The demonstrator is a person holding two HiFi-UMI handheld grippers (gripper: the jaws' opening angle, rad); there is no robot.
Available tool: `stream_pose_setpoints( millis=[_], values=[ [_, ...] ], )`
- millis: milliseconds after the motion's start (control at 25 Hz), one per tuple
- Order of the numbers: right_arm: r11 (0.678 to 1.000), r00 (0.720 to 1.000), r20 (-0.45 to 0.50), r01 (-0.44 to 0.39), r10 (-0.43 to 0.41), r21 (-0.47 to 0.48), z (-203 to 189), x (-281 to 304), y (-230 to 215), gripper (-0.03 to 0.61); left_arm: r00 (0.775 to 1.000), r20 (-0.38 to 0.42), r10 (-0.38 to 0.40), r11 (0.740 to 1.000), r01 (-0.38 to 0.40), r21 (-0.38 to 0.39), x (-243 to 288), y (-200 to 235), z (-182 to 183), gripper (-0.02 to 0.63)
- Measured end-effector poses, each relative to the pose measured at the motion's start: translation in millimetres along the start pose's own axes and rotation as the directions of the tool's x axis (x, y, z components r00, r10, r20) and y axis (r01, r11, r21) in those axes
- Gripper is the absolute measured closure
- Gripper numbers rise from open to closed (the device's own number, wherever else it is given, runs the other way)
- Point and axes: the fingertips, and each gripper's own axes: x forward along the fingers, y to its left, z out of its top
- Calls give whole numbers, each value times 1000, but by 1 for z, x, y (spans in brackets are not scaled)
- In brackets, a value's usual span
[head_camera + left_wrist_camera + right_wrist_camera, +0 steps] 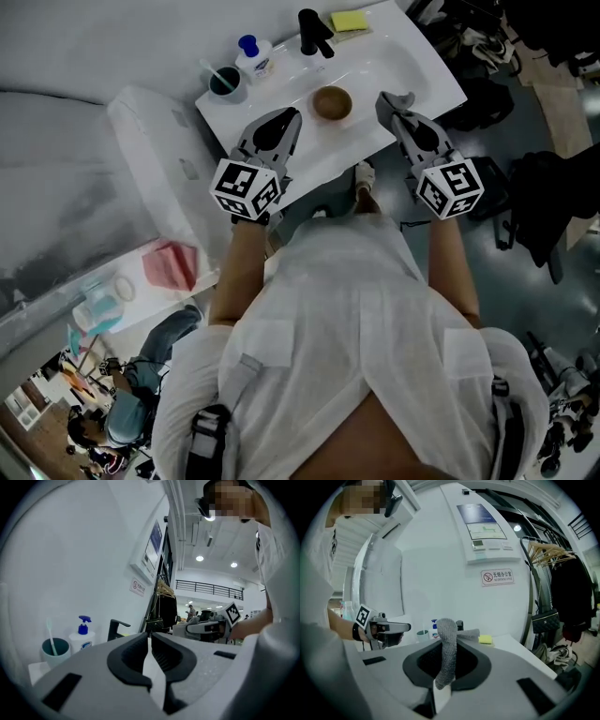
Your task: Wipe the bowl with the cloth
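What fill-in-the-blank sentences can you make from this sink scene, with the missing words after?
The right gripper is shut on a grey ____.
In the white sink sits a brown ____.
The left gripper is shut and holds ____.
The sponge beside the black faucet is ____.
Missing words: cloth, bowl, nothing, yellow.
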Motion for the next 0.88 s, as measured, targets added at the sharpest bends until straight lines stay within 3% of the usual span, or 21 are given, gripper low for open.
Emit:
stream_pose_setpoints(
  millis=[240, 480, 600, 880],
  values=[
    [998, 997, -32, -65, 66, 25, -4, 40, -37, 538, 993, -120, 0, 1000, 2, 11, 56, 10, -27, 583],
    [993, 991, -74, -105, 109, 59, -22, 72, -73, 538, 964, -262, -36, 999, 36, -4, 107, 19, -75, 583],
    [990, 987, -96, -118, 125, 78, -33, 83, -86, 538, 932, -356, -68, 997, 74, 3, 128, 18, -107, 581],
    [982, 974, -160, -139, 158, 125, -65, 96, -105, 538, 815, -561, -145, 987, 159, -24, 160, 11, -188, 528]
  ],
)
